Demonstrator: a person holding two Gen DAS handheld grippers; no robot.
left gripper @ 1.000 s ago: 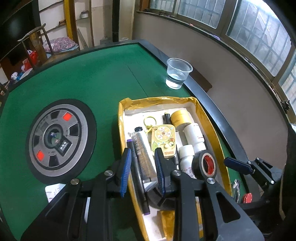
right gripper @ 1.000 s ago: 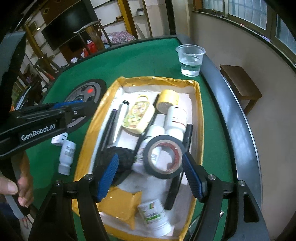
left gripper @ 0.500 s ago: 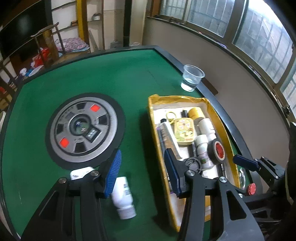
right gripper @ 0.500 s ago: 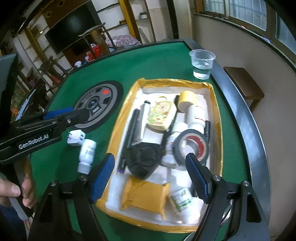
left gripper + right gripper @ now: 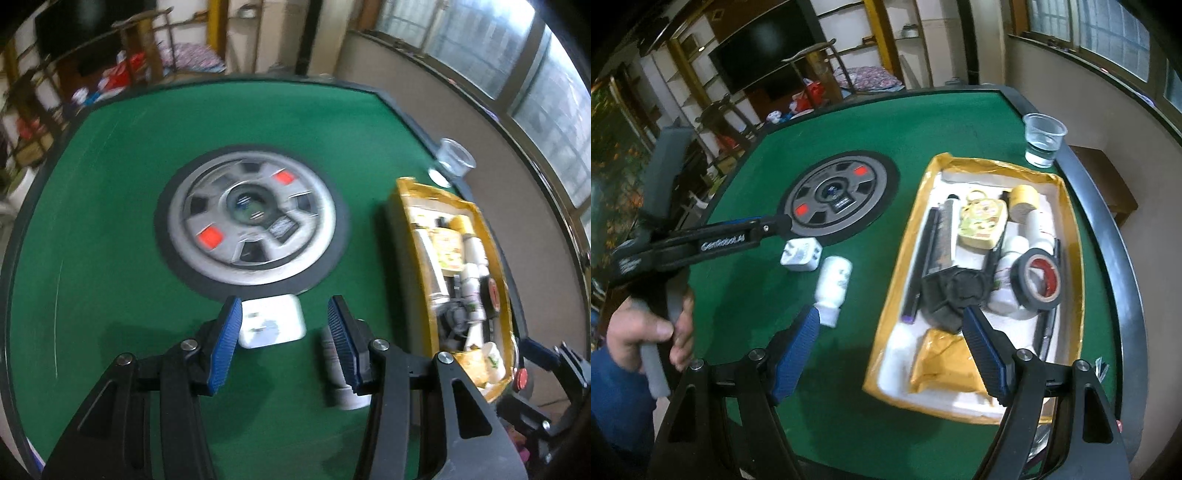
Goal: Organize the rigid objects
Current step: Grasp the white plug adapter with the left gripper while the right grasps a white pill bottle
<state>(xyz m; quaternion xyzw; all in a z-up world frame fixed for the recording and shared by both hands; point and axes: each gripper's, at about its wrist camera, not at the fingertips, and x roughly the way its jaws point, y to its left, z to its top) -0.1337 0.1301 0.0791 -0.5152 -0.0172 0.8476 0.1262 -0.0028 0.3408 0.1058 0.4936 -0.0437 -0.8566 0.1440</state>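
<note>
The white plug adapter (image 5: 272, 322) and white bottle (image 5: 833, 283) lie side by side on the green felt table (image 5: 849, 122), left of the yellow-rimmed tray (image 5: 1067, 206). Your left gripper (image 5: 284, 343) hangs over the adapter, jaws parted and empty. Your right gripper (image 5: 892, 354) has just been opening and stands wide, gripping nothing, above the tray's near corner.

On the green worktop (image 5: 746, 373) I count one yellow-edged tray (image 5: 908, 258), one clear plastic cup (image 5: 1044, 139), one white plug adapter (image 5: 800, 254) and one white bottle (image 5: 833, 288) lying loose. One round dial (image 5: 836, 197) sits in the worktop's middle. Inside the tray: one roll of black tape (image 5: 1036, 278), one roll of yellow tape (image 5: 1024, 197), one yellow pouch (image 5: 947, 363), and several white bottles, too crowded to count exactly. Two grippers are out, left gripper (image 5: 284, 345) and right gripper (image 5: 890, 354).
</note>
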